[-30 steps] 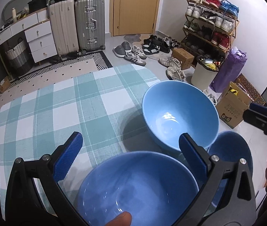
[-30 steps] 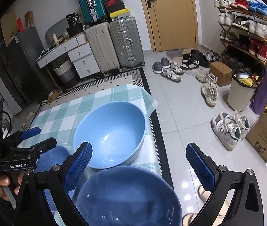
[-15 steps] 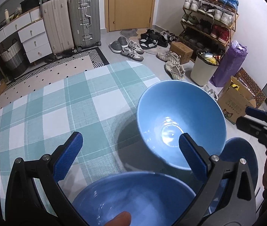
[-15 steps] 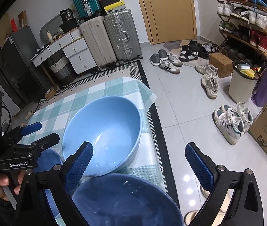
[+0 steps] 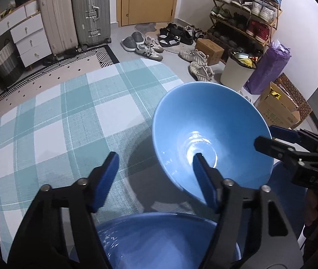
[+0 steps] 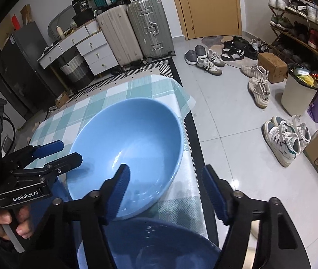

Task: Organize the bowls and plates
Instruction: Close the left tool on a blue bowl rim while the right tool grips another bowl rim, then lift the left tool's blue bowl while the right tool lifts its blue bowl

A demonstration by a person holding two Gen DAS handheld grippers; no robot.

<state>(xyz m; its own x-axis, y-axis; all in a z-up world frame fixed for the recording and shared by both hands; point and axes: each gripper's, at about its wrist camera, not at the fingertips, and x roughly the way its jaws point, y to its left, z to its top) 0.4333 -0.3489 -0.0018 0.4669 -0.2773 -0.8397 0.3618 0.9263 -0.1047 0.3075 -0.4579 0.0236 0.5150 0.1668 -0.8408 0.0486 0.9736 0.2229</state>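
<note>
The left gripper (image 5: 155,174) has its jaws partly open, holding nothing — one finger is outside the light blue bowl (image 5: 212,139), the other over its inside. The right gripper (image 6: 165,190) is likewise half open and empty-handed, straddling the far rim. The bowl sits on the checked tablecloth (image 5: 69,116), a darker bowl (image 5: 159,242) nearer.

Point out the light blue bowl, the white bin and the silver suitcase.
light blue bowl (image 5: 181,121): left wrist view, inner wall.
white bin (image 5: 234,76): left wrist view, side wall.
silver suitcase (image 6: 150,24): right wrist view, front face.
</note>
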